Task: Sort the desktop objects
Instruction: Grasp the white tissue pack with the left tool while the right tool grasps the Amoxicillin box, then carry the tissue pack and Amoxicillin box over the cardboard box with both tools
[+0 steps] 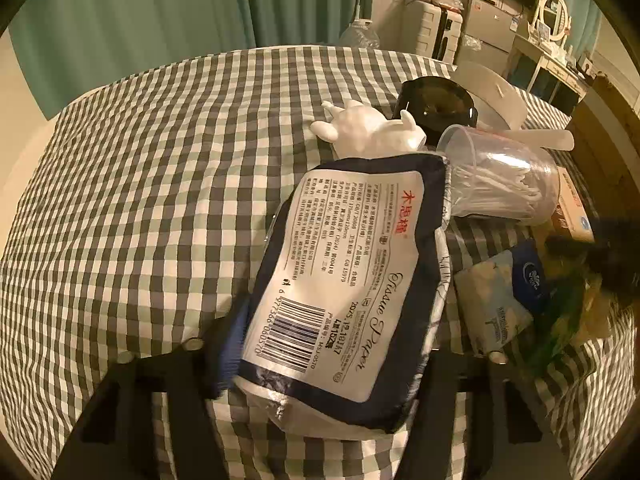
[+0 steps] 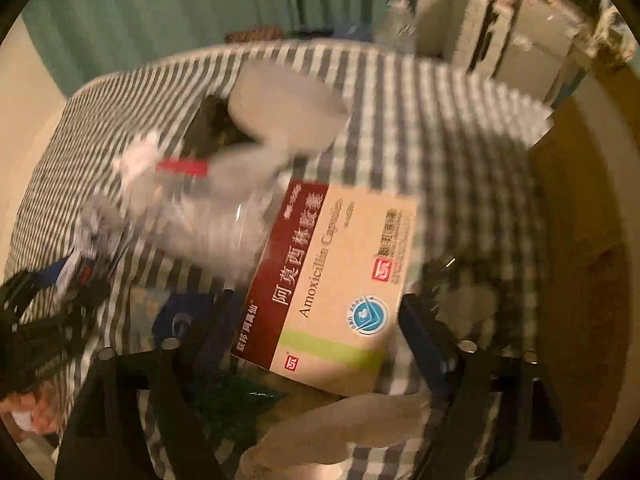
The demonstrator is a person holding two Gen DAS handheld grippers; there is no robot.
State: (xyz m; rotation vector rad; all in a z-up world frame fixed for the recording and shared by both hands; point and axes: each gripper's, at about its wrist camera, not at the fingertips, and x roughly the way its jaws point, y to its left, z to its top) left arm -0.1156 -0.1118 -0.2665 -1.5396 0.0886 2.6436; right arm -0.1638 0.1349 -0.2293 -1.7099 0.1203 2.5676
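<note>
Overhead, both tools grip: left gripper (image 1: 320,360) clasps a tissue pack (image 1: 340,280), right gripper (image 2: 320,344) a medicine box (image 2: 332,280), over checked cloth (image 1: 160,200) before green curtains (image 1: 160,12).

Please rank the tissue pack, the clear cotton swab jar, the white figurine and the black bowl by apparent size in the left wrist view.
1. tissue pack, though it sits nearest the lens in the left tongs
2. cotton swab jar
3. white figurine and black bowl: too alike to rank; the bowl is partly hidden
</note>
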